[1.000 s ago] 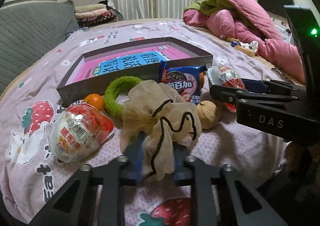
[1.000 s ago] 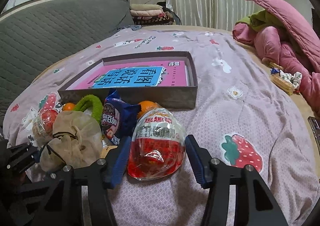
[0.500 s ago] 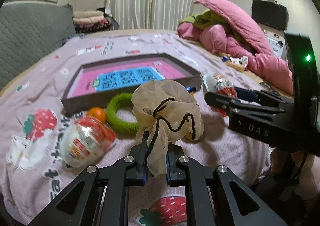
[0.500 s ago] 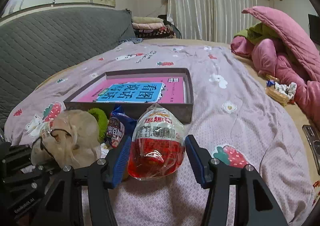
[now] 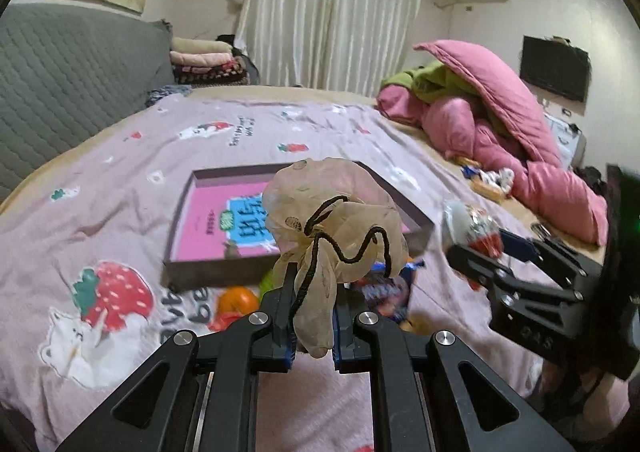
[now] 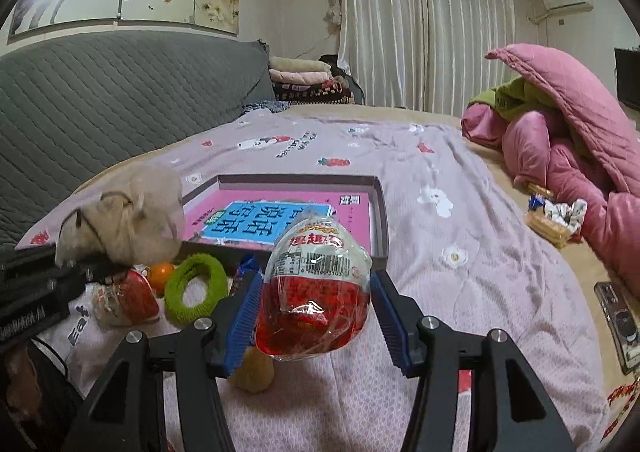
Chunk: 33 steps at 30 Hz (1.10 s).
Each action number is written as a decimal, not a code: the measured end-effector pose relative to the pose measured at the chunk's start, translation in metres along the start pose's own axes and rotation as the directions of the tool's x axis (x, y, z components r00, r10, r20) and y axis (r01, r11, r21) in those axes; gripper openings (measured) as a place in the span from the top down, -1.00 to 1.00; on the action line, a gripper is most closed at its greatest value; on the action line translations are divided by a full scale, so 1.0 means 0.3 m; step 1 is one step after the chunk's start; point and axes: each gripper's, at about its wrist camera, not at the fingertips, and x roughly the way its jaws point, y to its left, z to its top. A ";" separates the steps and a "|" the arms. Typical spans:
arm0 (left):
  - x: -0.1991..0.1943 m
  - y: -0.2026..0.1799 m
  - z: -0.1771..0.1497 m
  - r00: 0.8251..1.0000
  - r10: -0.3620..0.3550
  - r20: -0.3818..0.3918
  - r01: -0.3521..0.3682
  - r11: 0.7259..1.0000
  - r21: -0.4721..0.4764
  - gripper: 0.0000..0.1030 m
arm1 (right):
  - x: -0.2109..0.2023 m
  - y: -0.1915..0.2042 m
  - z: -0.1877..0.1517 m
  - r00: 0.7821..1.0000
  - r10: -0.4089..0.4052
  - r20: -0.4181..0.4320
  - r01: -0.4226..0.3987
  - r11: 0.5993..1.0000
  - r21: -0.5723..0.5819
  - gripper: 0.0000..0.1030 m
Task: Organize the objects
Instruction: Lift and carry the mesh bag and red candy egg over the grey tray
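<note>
Bedroom, bed with pink strawberry-print sheet (image 5: 120,211), shallow box (image 6: 380,219) holding pink book (image 5: 208,219), left gripper (image 5: 314,332) jaws narrow, pinching beige mesh pouch (image 5: 336,211) aloft, right gripper (image 6: 316,316) jaws gripping wrapped egg toy (image 6: 316,288), green ring (image 6: 196,288), orange (image 6: 161,274) on sheet.

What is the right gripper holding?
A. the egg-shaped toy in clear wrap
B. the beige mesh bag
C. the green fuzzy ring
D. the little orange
A: the right gripper has its jaws closed on the egg-shaped toy, lifted off the bedspread, while the green ring and orange lie below and the left gripper holds the beige mesh bag.
</note>
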 end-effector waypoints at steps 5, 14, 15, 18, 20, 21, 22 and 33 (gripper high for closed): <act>0.021 0.050 0.034 1.000 0.015 0.017 -0.015 1.000 -0.028 0.76 | 0.010 0.019 0.028 1.000 -0.002 0.025 0.002 1.000 -0.023 -0.09; 0.062 0.112 0.071 0.999 0.039 0.033 -0.038 0.999 -0.037 0.76 | 0.054 0.039 0.086 0.999 -0.004 0.049 0.006 0.999 -0.040 -0.09; 0.068 0.120 0.075 0.999 0.042 0.034 -0.041 0.999 -0.036 0.76 | 0.064 0.039 0.093 0.999 -0.005 0.051 0.007 0.999 -0.043 -0.09; 0.085 0.140 0.088 0.999 0.044 0.032 -0.043 0.998 -0.044 0.76 | 0.079 0.039 0.105 0.999 -0.010 0.054 0.013 0.999 -0.046 -0.09; 0.097 0.151 0.097 0.998 0.048 0.030 -0.047 0.998 -0.046 0.76 | 0.089 0.038 0.115 0.998 -0.008 0.058 0.011 0.999 -0.047 -0.09; 0.101 0.158 0.099 0.998 0.050 0.031 -0.049 0.998 -0.048 0.76 | 0.092 0.039 0.118 0.998 -0.010 0.062 0.013 0.999 -0.051 -0.09; 0.107 0.164 0.104 0.998 0.051 0.030 -0.049 0.998 -0.049 0.76 | 0.097 0.037 0.122 0.998 -0.012 0.063 0.015 0.999 -0.053 -0.09; 0.195 0.221 0.158 0.999 0.051 0.008 -0.051 0.998 -0.039 0.76 | 0.175 0.014 0.164 0.998 -0.022 0.056 0.024 0.998 -0.050 -0.09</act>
